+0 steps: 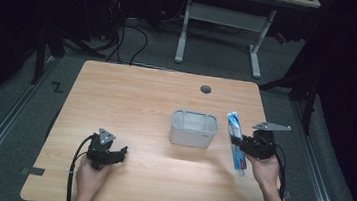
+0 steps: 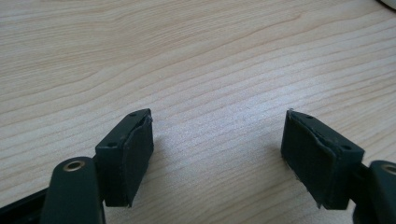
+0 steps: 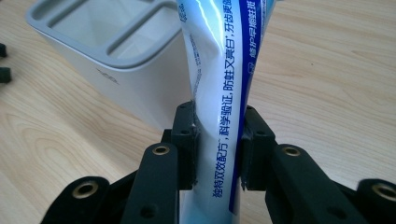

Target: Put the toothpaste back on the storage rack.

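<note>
Our right gripper point(image 3: 217, 140) is pinching the tube point(image 3: 224, 84): both pads press into its flattened body from either side, and in the right gripper view the tube stands up between the jaws, its printed length running straight away from us. In the high view the same gripper point(image 1: 242, 141) holds the tube point(image 1: 237, 139) about its middle, one end rising past the jaws toward the far edge of the table point(image 1: 131, 95), the other hanging below them on our side.

Just to the left of that gripper, and a little beyond it, sits the bin point(image 1: 194, 129), a grey open-topped holder split into compartments. In the right gripper view its rim point(image 3: 93, 28) lies close beside the tube's left edge; whether the two touch there we cannot tell.

The relation that matters, as we judge it: the bin's opening lies leftward of the held tube, and the tube's long axis runs up and away rather than plumb over a compartment. We would expect the tube to need carrying left over the rim and tipping upright, one end down, before it can drop in. A likely fault is the lower end catching on the rim or a divider.

Our left gripper point(image 1: 106, 153) is farther off, well apart from bin and tube. Its jaws are spread wide over bare wood, nothing between them, as the left gripper view point(image 2: 217, 154) shows
</note>
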### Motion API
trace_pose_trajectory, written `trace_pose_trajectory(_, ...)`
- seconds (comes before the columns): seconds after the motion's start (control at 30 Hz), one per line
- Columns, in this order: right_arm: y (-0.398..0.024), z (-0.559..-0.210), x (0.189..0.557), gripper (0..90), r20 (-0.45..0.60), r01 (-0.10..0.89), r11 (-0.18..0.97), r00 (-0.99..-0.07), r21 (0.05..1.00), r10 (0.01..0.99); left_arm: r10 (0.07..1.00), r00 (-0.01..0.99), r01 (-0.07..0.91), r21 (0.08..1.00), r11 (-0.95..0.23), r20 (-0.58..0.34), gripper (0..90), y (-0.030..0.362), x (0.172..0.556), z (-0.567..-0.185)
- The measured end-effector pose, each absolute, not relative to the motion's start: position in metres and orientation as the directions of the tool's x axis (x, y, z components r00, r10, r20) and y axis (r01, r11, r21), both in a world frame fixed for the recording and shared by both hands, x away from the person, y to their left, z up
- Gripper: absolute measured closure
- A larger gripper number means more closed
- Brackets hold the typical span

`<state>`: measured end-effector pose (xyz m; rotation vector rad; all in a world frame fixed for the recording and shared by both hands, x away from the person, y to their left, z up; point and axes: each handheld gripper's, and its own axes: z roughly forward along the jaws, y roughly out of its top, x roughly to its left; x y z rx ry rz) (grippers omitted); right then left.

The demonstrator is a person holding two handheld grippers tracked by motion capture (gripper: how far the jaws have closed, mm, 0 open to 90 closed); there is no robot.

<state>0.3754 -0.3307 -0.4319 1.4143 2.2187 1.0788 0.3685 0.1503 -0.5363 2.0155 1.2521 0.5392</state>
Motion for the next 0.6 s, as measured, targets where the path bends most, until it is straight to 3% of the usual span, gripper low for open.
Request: trace_pose_trajectory(0.6,-0.307,-0.395,0.370,72.4,0.127,0.544,0.256,-0.569,0.799,0.812,0.895,0.447,0.607,0.739,-0.293,-0.013,25.5,0.150,0.369,-0.536)
